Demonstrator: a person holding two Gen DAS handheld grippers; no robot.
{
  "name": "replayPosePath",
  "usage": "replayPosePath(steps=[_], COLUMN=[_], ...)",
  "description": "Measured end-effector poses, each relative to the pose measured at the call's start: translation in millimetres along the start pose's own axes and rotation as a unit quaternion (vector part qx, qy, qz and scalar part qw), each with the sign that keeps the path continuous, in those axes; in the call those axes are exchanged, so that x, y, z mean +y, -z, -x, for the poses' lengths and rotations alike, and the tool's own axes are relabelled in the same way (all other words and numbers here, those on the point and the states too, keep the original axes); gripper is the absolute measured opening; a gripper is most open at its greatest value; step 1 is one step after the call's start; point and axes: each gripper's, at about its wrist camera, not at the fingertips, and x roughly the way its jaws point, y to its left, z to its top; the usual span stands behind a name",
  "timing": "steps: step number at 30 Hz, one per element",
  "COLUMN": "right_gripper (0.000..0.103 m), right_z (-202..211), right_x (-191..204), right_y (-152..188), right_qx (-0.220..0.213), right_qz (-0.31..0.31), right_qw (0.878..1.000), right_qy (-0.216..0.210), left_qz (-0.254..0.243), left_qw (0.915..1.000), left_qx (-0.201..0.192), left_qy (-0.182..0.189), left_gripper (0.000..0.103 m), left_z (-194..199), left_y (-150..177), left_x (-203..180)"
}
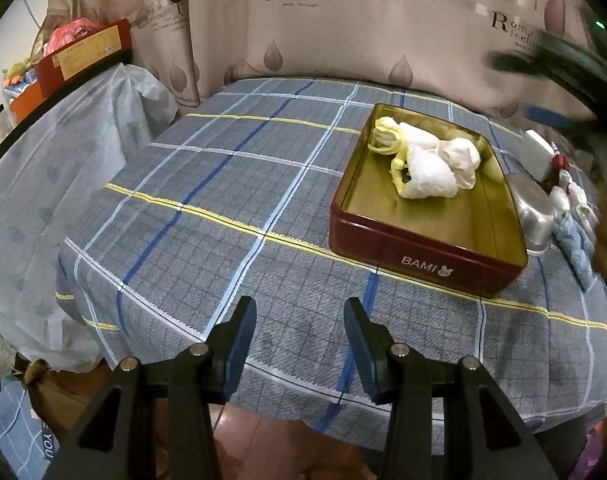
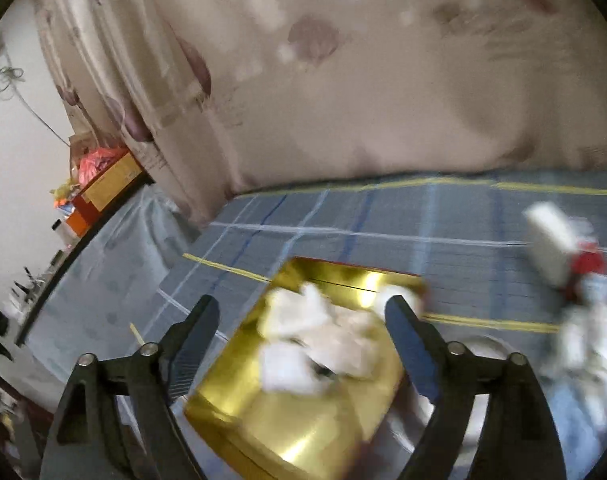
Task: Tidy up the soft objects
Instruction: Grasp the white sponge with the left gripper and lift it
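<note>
A red tin [image 1: 387, 240] marked BAMI, gold inside, sits on the plaid-covered table. Rolled white and yellow cloths [image 1: 427, 160] lie in its far half. My left gripper [image 1: 299, 312] is open and empty, low over the table's near edge, left of the tin. My right gripper [image 2: 301, 312] is open and empty, hovering above the tin [image 2: 315, 432]; the view is blurred and the cloths [image 2: 323, 344] show between its fingers. More soft items, a blue cloth [image 1: 575, 244] and white pieces [image 1: 571, 196], lie right of the tin.
A metal bowl [image 1: 533, 212] and a white box [image 1: 539, 152] stand right of the tin. A patterned curtain [image 1: 323, 32] hangs behind the table. A plastic-covered piece of furniture [image 1: 63, 152] stands at the left, with boxes [image 1: 83, 56] on a shelf.
</note>
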Motion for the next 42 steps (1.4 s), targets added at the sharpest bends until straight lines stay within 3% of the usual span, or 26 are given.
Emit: replayPosePath(steps=[2, 5, 9, 13, 16, 22, 26, 30, 34, 37, 42], right_gripper=[0.095, 0.099, 0.1, 0.1, 0.1, 0.1, 0.1, 0.1, 0.101, 0.101, 0.101], right_z=[40, 88, 138, 165, 169, 169, 166, 168, 173, 176, 181], right_x=[-22, -62, -140, -212, -259, -312, -314, -307, -303, -301, -296], right_y=[23, 50, 87, 106, 111, 114, 116, 119, 119, 119, 120], right_qx=[-0.025, -0.044, -0.027, -0.008, 0.012, 0.038, 0.043, 0.03, 0.007, -0.006, -0.025], right_qz=[0.011, 0.021, 0.021, -0.011, -0.037, -0.108, -0.106, -0.092, -0.086, -0.082, -0.072], right_qw=[0.999, 0.99, 0.959, 0.931, 0.915, 0.922, 0.931, 0.944, 0.95, 0.956, 0.963], right_qy=[0.046, 0.13, 0.28, 0.364, 0.401, 0.369, 0.346, 0.317, 0.299, 0.283, 0.257], left_qz=[-0.001, -0.003, -0.026, -0.071, -0.093, -0.104, -0.113, -0.1, -0.073, -0.076, -0.027], left_qw=[1.0, 0.9998, 0.9992, 0.997, 0.9945, 0.985, 0.9717, 0.9575, 0.9576, 0.9596, 0.9487], left_qx=[0.0, 0.003, 0.003, -0.003, 0.011, 0.029, 0.039, 0.068, 0.094, 0.129, 0.208], left_qy=[0.004, 0.02, 0.029, 0.029, 0.048, 0.135, 0.204, 0.262, 0.263, 0.238, 0.236], left_gripper=[0.046, 0.046, 0.046, 0.046, 0.046, 0.046, 0.048, 0.054, 0.054, 0.054, 0.054], left_z=[0, 1, 2, 5, 9, 27, 28, -2, -51, -98, -163], left_y=[1, 4, 11, 17, 18, -24, -86, -157, -208, -239, -254], left_x=[-1, -5, -21, -44, -61, -107, -165, -236, -294, -331, -348])
